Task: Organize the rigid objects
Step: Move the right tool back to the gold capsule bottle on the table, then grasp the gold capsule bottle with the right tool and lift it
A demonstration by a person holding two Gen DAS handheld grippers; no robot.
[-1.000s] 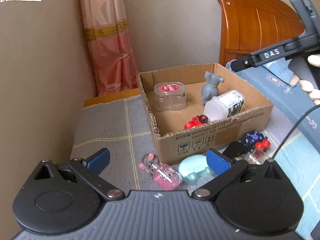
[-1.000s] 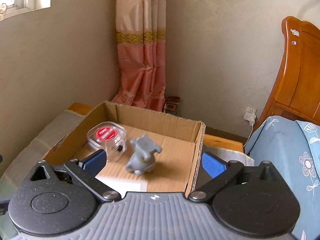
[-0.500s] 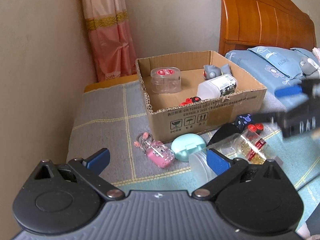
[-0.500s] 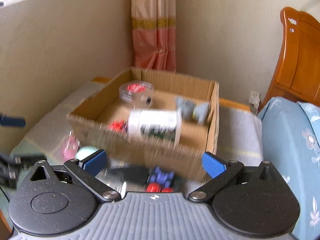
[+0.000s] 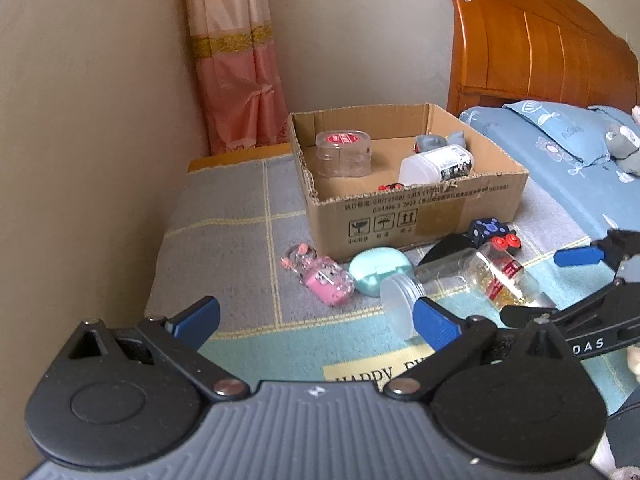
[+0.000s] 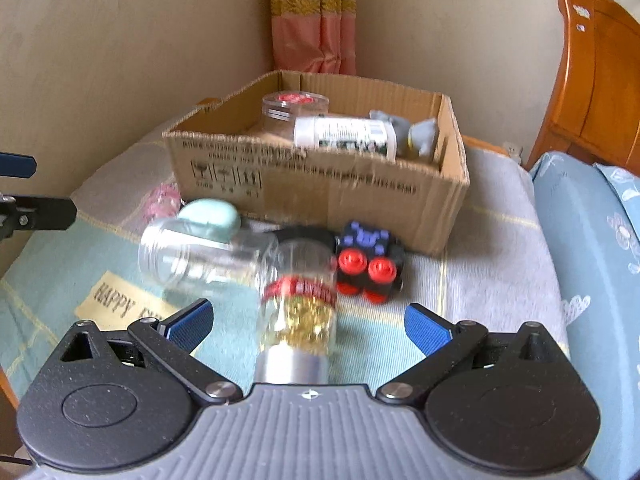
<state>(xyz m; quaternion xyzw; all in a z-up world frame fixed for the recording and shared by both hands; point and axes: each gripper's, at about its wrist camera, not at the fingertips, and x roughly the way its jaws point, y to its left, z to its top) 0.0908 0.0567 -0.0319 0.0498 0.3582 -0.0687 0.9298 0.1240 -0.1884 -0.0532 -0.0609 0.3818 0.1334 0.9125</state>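
Note:
A cardboard box (image 5: 424, 216) (image 6: 320, 192) on the mat holds a red-lidded clear jar (image 5: 343, 153), a white bottle (image 5: 436, 165) and a grey figure (image 5: 432, 142). In front of it lie a pink keychain (image 5: 326, 278), a mint case (image 5: 378, 270), an empty clear jar (image 6: 196, 254) and a clear bottle of gold beads (image 6: 298, 308), plus a black, blue and red toy (image 6: 368, 258). My right gripper (image 6: 308, 324) is open around the bead bottle's near end, not touching. My left gripper (image 5: 316, 320) is open and empty, back from the objects.
A wall runs along the left. A pink curtain (image 5: 240, 80) hangs in the corner. A wooden headboard (image 5: 532, 48) and blue bedding (image 5: 568, 148) lie to the right. The right gripper shows in the left wrist view (image 5: 580, 280).
Both grippers have pulled back from the box. The right gripper left the box and came down over the bead bottle. The grey figure now lies tipped in the box.

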